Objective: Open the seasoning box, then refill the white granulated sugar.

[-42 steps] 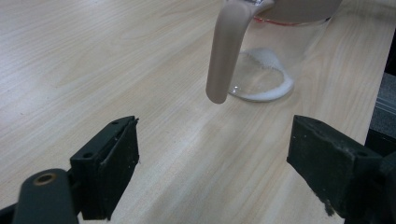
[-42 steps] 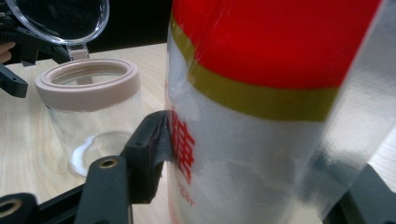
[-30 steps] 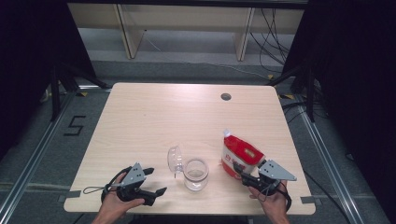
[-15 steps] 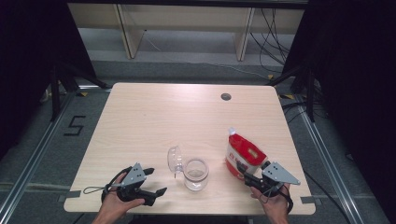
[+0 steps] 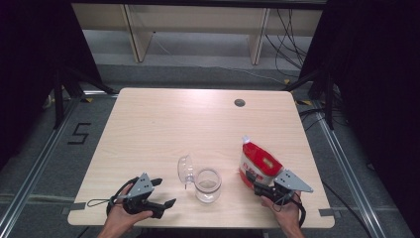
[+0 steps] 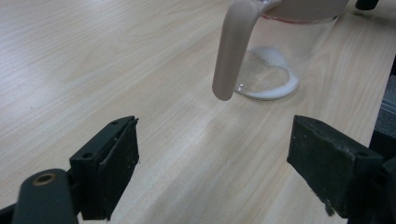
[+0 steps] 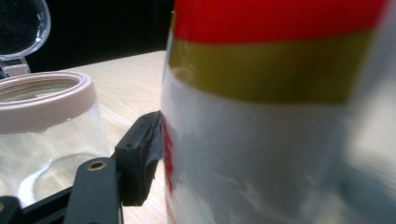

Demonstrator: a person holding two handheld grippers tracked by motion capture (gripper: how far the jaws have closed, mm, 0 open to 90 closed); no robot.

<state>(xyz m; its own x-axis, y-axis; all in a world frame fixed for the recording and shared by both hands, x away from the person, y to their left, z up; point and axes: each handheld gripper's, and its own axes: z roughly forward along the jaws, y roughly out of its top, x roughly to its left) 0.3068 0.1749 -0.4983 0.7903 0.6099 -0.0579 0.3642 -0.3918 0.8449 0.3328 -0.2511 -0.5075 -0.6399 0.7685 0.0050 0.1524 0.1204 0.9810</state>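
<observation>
red, white and yellow-banded pouch point(image 5: 257, 166), clear glass jar point(image 5: 208, 184) with a pinkish-beige rim, pale wood-grain table point(image 5: 198, 124), black jaws on both grippers.

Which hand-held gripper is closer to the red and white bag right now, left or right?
Right. The right hand-held gripper has the red and white bag between its jaws, which have just been opening. The left hand-held gripper sits across the glass jar, well away from the bag.

Light wood table point(image 5: 163, 124): glass jar point(image 5: 207, 184), red-white pouch point(image 5: 257, 164) standing.
</observation>
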